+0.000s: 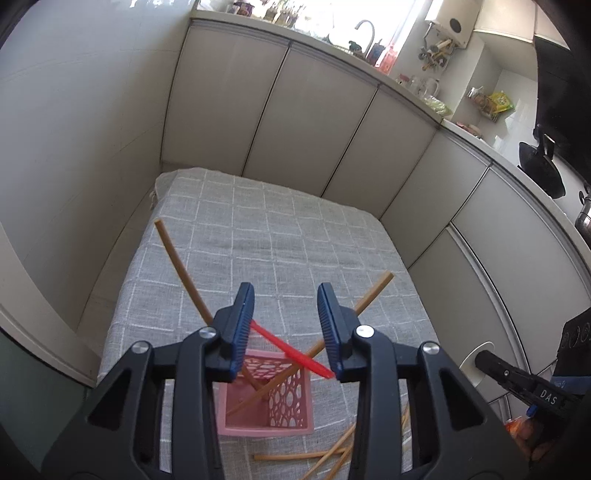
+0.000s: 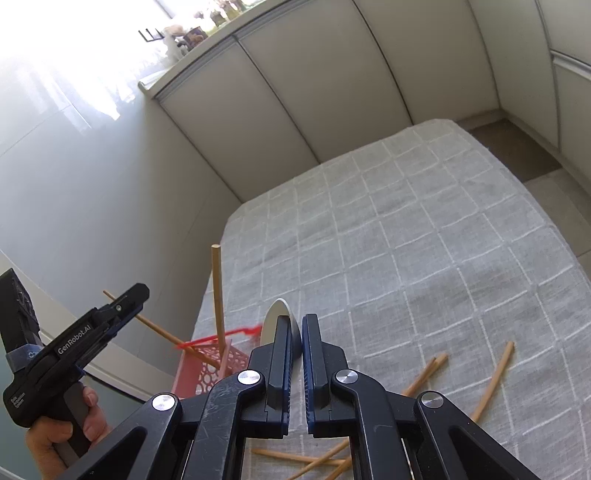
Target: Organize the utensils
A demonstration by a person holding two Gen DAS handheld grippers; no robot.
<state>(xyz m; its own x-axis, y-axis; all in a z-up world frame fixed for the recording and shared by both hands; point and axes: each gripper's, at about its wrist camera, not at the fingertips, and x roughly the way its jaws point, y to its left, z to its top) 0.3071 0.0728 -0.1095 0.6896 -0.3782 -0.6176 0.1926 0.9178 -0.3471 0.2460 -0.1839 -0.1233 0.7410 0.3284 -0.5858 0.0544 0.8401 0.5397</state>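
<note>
Now, the scene: pink basket (image 1: 271,402) near on the checked cloth (image 1: 295,240).
Left gripper (image 1: 286,325): jaws part-open, red stick (image 1: 291,356) slanting between them, seemingly loose.
Right gripper (image 2: 295,343): clamped on white spoon (image 2: 275,319).
Handling: loose chopsticks (image 2: 495,380) look light, stiff, slippery; grip mid-shaft.

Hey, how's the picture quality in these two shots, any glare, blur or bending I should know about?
Left wrist view: the window at top is blown out, and the cabinet doors bow from fisheye distortion. Right wrist view: heavy glare washes out the upper left corner, the red utensil over the pink basket looks smeared, while the tablecloth is evenly lit.
</note>
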